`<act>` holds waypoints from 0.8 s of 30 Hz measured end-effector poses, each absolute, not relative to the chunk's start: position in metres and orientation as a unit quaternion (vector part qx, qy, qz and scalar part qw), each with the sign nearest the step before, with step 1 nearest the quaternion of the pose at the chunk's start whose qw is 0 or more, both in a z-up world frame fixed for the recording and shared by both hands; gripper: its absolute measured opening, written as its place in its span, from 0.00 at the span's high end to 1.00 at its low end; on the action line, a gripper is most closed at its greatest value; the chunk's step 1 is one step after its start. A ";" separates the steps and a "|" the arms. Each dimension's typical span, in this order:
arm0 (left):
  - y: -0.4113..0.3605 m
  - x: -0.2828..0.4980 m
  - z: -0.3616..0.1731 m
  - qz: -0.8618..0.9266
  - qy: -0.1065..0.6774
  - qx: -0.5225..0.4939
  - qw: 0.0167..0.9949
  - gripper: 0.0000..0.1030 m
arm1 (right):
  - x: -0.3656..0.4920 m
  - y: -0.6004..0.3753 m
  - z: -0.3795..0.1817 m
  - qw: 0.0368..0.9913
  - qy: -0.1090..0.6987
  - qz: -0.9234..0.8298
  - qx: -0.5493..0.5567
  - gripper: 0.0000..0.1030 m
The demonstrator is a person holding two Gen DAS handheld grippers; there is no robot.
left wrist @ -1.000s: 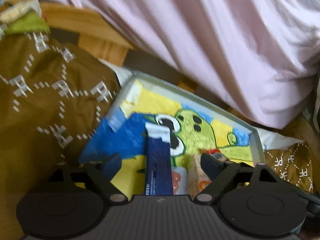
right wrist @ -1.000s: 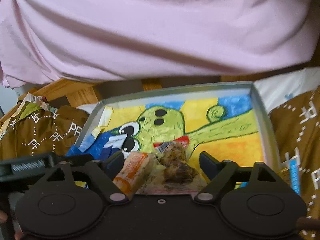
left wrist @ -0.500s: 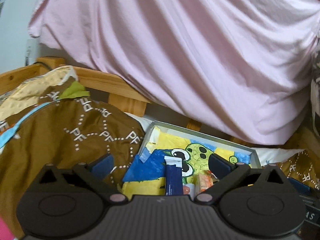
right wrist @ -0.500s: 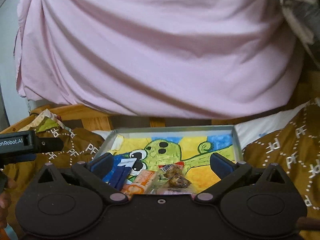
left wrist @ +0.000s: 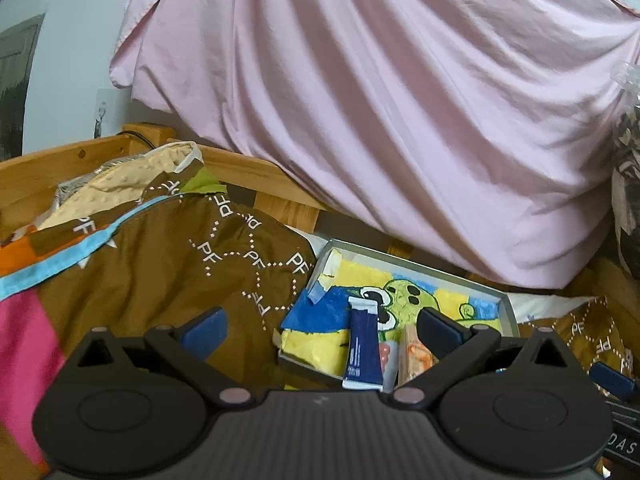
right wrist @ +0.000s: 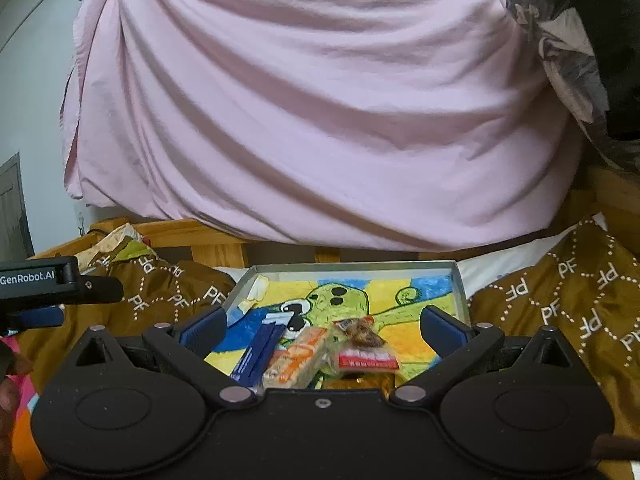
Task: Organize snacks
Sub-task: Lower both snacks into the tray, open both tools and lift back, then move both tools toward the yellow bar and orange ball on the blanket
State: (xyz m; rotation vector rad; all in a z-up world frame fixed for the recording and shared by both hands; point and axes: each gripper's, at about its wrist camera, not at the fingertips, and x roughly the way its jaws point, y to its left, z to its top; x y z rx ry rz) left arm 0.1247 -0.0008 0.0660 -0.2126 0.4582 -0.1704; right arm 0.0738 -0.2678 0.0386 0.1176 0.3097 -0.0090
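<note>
A grey tray (right wrist: pixel 459 292) with a yellow and green cartoon lining lies on the bed; it also shows in the left wrist view (left wrist: pixel 507 308). In it lie a dark blue packet (right wrist: pixel 260 350) (left wrist: pixel 362 350), an orange and beige snack bar (right wrist: pixel 298 360) (left wrist: pixel 414 354), and a clear packet with brown pieces and a red label (right wrist: pixel 366 346). My right gripper (right wrist: pixel 322 328) is open and empty, raised in front of the tray. My left gripper (left wrist: pixel 320 326) is open and empty, above the tray's left edge.
A brown patterned blanket (left wrist: pixel 172 264) (right wrist: pixel 560 304) surrounds the tray. A pink sheet (right wrist: pixel 312 120) hangs behind over a wooden bed frame (left wrist: pixel 248 176). The left gripper's body (right wrist: pixel 48 284) shows at the left of the right wrist view.
Both grippers have pulled back and up from the tray, so the snacks look smaller and farther. Both stay open and empty.
</note>
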 end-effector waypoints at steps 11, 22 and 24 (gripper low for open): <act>0.011 0.079 0.049 -0.057 0.255 -0.098 0.960 0.00 | 0.032 -0.258 0.022 0.978 0.200 0.005 0.062 0.01; 0.006 0.056 0.025 -0.044 0.301 -0.065 0.950 0.00 | 0.013 -0.247 0.007 0.966 0.249 0.000 0.063 0.01; 0.006 0.054 0.021 -0.041 0.309 -0.060 0.948 0.00 | 0.012 -0.247 0.003 0.964 0.259 0.000 0.064 0.01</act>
